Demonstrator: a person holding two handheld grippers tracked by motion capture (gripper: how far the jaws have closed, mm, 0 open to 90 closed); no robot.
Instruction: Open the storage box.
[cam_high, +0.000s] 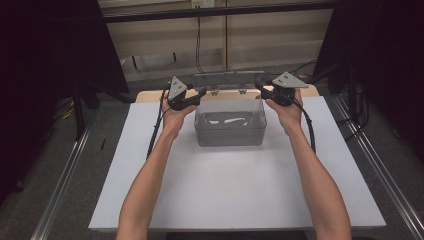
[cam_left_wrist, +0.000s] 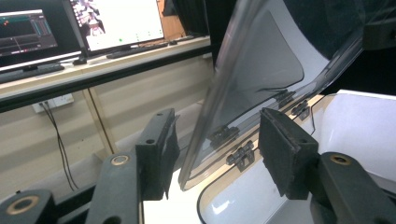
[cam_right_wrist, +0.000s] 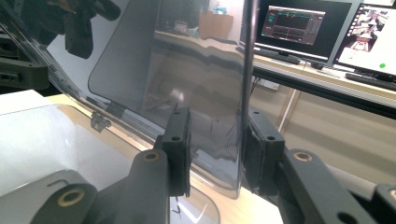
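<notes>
Both grippers were up at the raised lid (cam_high: 227, 80) of the clear plastic box (cam_high: 230, 131), one at each back corner. Our left gripper (cam_high: 200, 93) sat at the lid's left end, and in the left gripper view (cam_left_wrist: 217, 149) its jaws straddled the lid's edge with a gap on both sides, so we held it open around the lid and not pressing on it. Our right gripper (cam_high: 261, 85) was at the lid's right end. In the right gripper view (cam_right_wrist: 215, 149) the transparent lid (cam_right_wrist: 187, 84) ran down between the two pads; the right-hand pad (cam_right_wrist: 254, 154) looked to be against the lid's edge, while the left-hand pad showed through the plastic, and we could not tell for sure whether it touched (the glare and reflections on the panel blurred that spot).

The box stood on the white board (cam_high: 225, 200), toward its far side and roughly centred between our forearms. Its lid was swung up on the hinges (cam_left_wrist: 240, 156) along the back rim and stood close to upright, leaning slightly. The box's open rim (cam_left_wrist: 327, 100) showed pale below the lid in the left gripper view. Cables trailed from both grippers down beside our wrists. Beyond the table a shelf carried monitors (cam_right_wrist: 299, 25) and a keyboard.
</notes>
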